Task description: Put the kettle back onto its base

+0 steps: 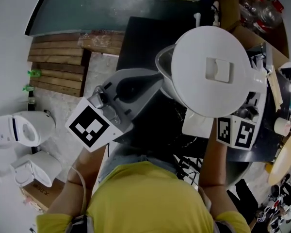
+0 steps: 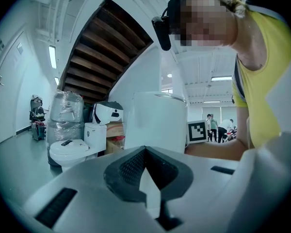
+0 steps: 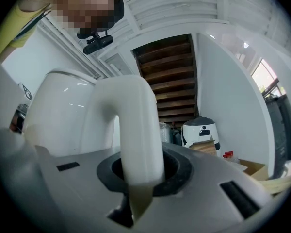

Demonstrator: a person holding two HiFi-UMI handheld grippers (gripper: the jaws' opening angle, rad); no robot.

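Right gripper view shows the right gripper (image 3: 138,181) clamped on the handle (image 3: 136,125) of the kettle (image 1: 208,72), which hangs over the dark table (image 1: 140,33). This stiff handle seems the best hold; the smooth body is probably slippery. The left gripper (image 1: 156,81), closed and empty, waits just left.

White kettle (image 1: 208,72), lid shut, upright, over black table (image 1: 140,38); curved handle (image 3: 136,130) clamped in jaws of right gripper (image 3: 138,188).

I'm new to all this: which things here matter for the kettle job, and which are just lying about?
Job: kettle, gripped by its handle in the right claw; left claw beside it.
Lying about: toilets, wooden slats, cardboard box.
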